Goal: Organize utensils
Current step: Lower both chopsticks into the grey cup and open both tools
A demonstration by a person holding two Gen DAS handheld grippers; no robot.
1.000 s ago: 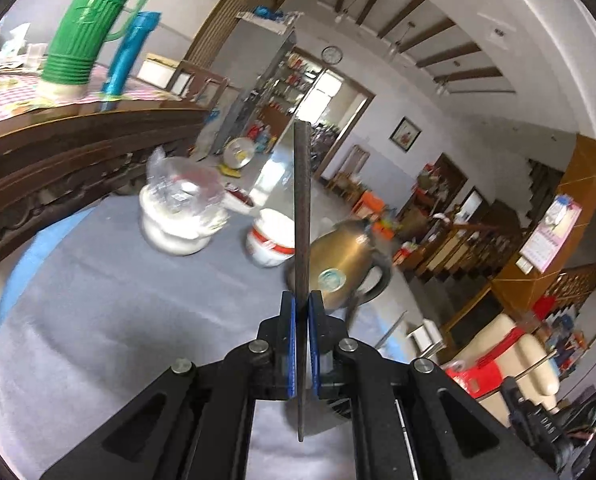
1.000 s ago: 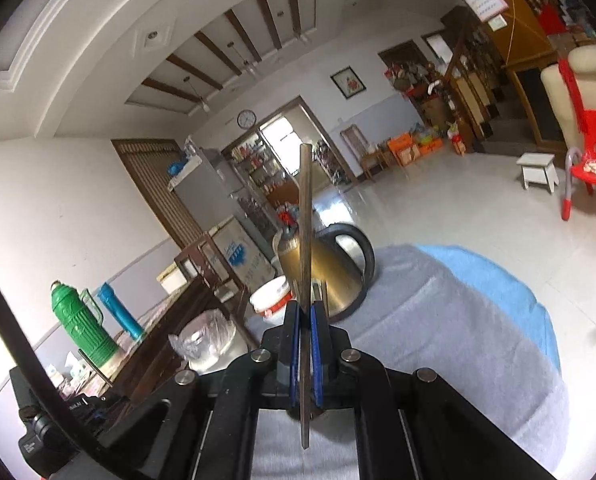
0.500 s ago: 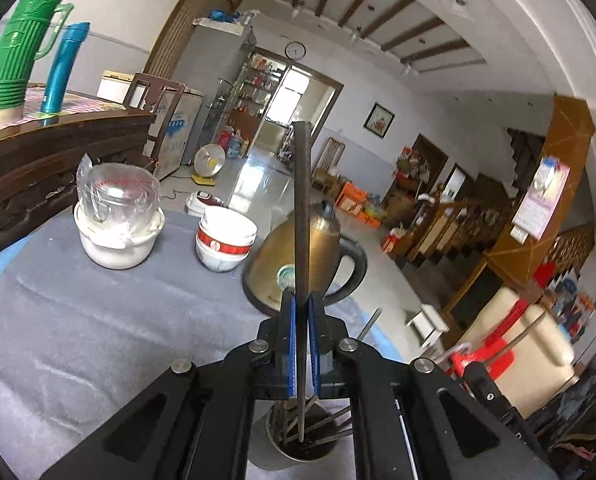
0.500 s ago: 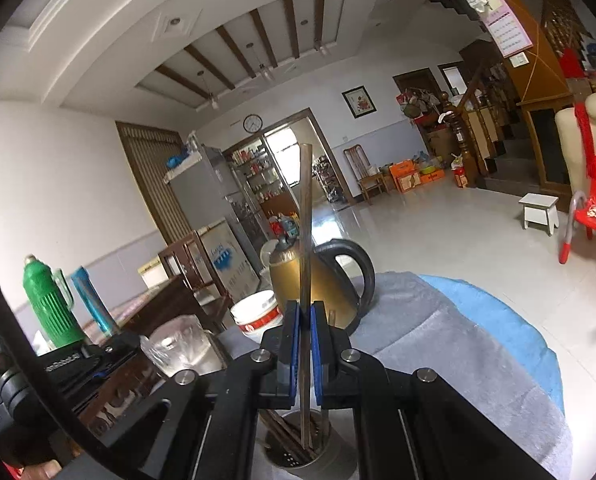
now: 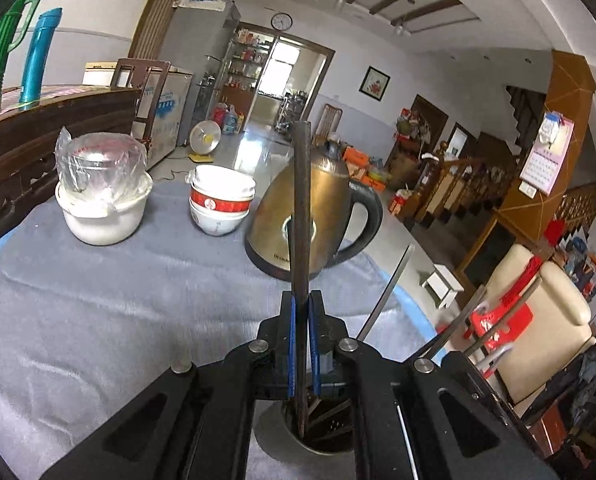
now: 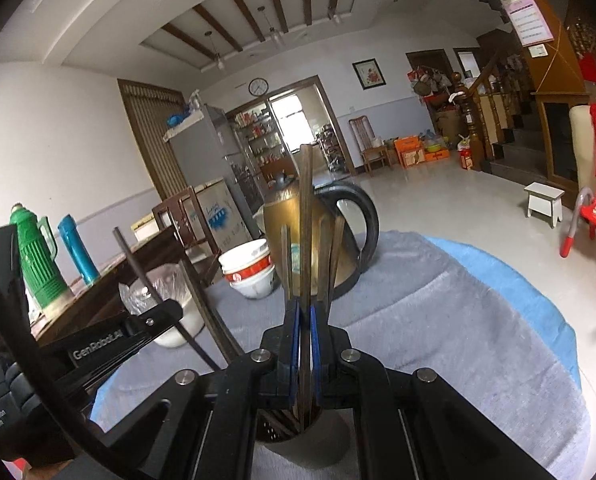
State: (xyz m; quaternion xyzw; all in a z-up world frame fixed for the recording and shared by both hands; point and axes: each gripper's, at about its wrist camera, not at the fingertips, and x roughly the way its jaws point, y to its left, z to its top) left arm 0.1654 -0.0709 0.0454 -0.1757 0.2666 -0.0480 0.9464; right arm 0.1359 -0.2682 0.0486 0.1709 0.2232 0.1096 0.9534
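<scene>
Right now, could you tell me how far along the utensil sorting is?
Done: several chopsticks already stand in the metal holder. In hand: the left gripper and right gripper each clamp one chopstick, tips inside the holder's mouth. Left: release both. No loose utensils show on the grey cloth.

A grey cloth [image 5: 97, 300] covers the round table. On it stand a brass kettle [image 5: 330, 208], stacked bowls [image 5: 219, 204], a white pot [image 5: 103, 216] and a metal utensil holder [image 6: 318, 436]
</scene>
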